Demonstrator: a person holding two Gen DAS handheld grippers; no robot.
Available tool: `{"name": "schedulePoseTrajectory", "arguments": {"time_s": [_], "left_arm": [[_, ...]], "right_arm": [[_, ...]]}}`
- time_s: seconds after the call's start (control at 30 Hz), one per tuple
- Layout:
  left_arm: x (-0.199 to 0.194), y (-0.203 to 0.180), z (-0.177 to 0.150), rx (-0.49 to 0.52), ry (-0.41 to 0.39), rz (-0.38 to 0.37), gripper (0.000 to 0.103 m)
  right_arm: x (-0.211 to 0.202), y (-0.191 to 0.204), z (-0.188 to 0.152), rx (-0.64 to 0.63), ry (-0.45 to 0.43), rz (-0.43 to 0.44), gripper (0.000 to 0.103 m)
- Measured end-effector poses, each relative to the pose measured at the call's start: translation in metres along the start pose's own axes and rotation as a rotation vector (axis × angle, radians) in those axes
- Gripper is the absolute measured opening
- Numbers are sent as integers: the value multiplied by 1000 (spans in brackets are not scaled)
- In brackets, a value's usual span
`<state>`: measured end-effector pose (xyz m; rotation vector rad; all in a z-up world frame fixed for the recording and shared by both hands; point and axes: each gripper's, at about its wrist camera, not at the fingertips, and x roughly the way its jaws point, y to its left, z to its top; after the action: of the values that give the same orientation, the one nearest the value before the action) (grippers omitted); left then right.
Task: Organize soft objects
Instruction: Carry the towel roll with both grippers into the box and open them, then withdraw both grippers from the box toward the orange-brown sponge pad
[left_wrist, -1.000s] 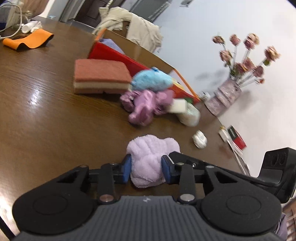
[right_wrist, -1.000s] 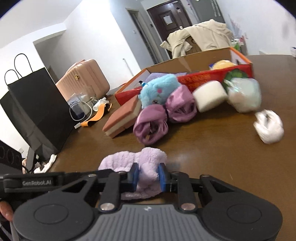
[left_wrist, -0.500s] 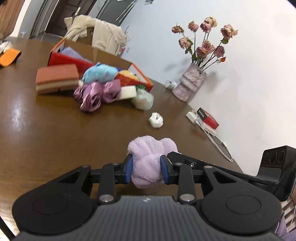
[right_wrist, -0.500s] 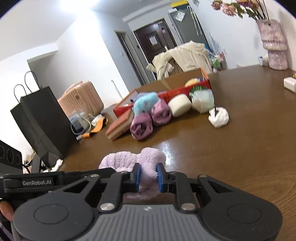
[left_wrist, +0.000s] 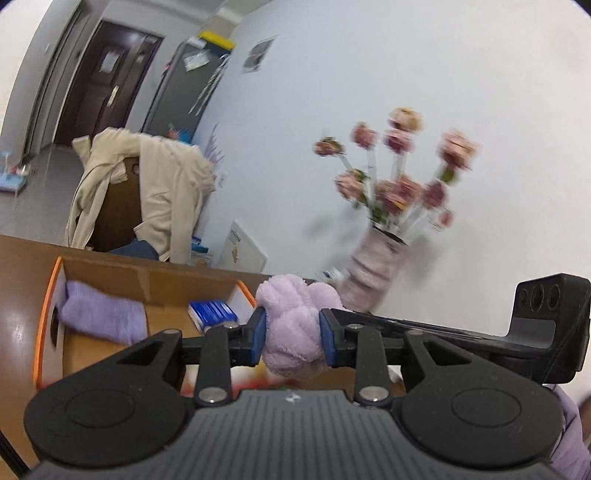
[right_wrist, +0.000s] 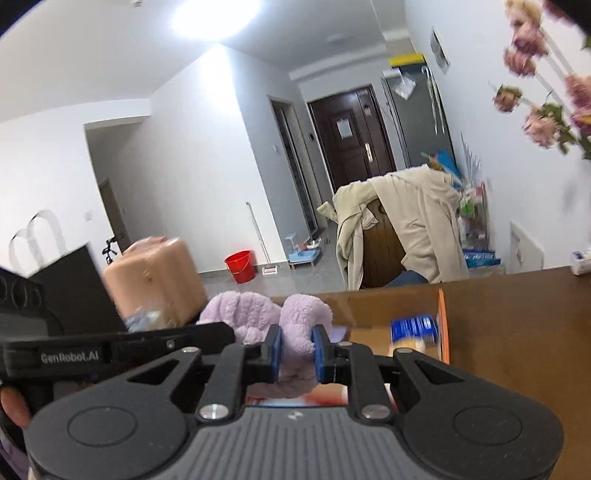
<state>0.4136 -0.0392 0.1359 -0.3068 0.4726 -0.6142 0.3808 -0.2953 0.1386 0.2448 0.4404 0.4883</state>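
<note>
A fluffy lilac cloth (left_wrist: 293, 325) is pinched from both ends. My left gripper (left_wrist: 291, 338) is shut on one end, and my right gripper (right_wrist: 295, 349) is shut on the other end of the lilac cloth (right_wrist: 266, 317). The cloth hangs in the air above the near side of an open cardboard box (left_wrist: 147, 277) with an orange rim. Inside the box lie a folded purple cloth (left_wrist: 101, 317) and a blue packet (left_wrist: 212, 314). The right view shows the box (right_wrist: 373, 314) and the blue packet (right_wrist: 413, 326) too. The other soft items are hidden below the grippers.
A vase of pink flowers (left_wrist: 373, 266) stands on the brown table (right_wrist: 517, 332) to the right of the box. A chair draped with a beige coat (left_wrist: 166, 199) stands behind the table. A peach suitcase (right_wrist: 155, 280) and a black bag (right_wrist: 70, 291) lie to the left.
Both grippers rose from the tabletop with the lilac cloth and moved toward the box. The pile of soft toys and the sponge dropped out of view. The box interior now shows.
</note>
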Motion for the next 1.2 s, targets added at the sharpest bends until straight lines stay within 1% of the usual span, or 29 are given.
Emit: {"name": "schedulePoseTrajectory", "arguments": {"time_s": [0.07,0.13,0.23,0.3,0.33,0.4,0.47,0.5,0.53,0.57,0.6,0.63,0.7,0.77,0.87,0.9,1.03,1.13,1.17,1.2], "left_arm": [[34,24,23,-24,21,24,31],[71,56,40,-60,61,46,31],[126,102,49,-131,129,91,31],[162,132,46,-183,184,128,31],[176,143,41,-193,211,145,31],[202,162,34,-206,254,186,31],[219,176,25,-201,295,224,32],[223,181,20,-201,318,235,34],[228,185,15,-209,354,253,41],[233,189,12,-218,381,268,43],[236,192,10,-219,398,267,44],[236,193,8,-222,397,267,45],[231,193,10,-221,388,275,49],[222,186,14,-198,377,280,54],[204,171,29,-161,357,282,56],[195,165,34,-150,345,288,57],[152,136,58,-101,292,318,58],[108,107,73,-45,228,352,71],[92,98,76,-34,208,360,72],[76,89,79,-23,190,364,72]], "right_arm": [[42,-16,26,15,38,-6,17],[88,-33,45,27,87,-21,17],[157,-59,56,66,159,-66,17],[199,-73,55,72,205,-110,17],[221,-81,52,81,239,-126,17],[256,-97,44,115,297,-155,17],[283,-107,31,133,342,-170,17],[295,-110,25,129,368,-183,18],[301,-112,19,125,382,-203,21],[307,-112,13,125,394,-218,22],[312,-114,10,131,416,-242,23],[314,-114,7,138,421,-255,24],[313,-114,6,151,409,-252,26],[307,-112,9,151,404,-253,29],[289,-101,23,123,387,-240,35],[281,-99,29,111,375,-239,35],[232,-76,57,58,318,-225,39],[183,-57,75,12,270,-208,51],[164,-51,80,-9,257,-202,55],[143,-42,84,-33,237,-199,56]]}}
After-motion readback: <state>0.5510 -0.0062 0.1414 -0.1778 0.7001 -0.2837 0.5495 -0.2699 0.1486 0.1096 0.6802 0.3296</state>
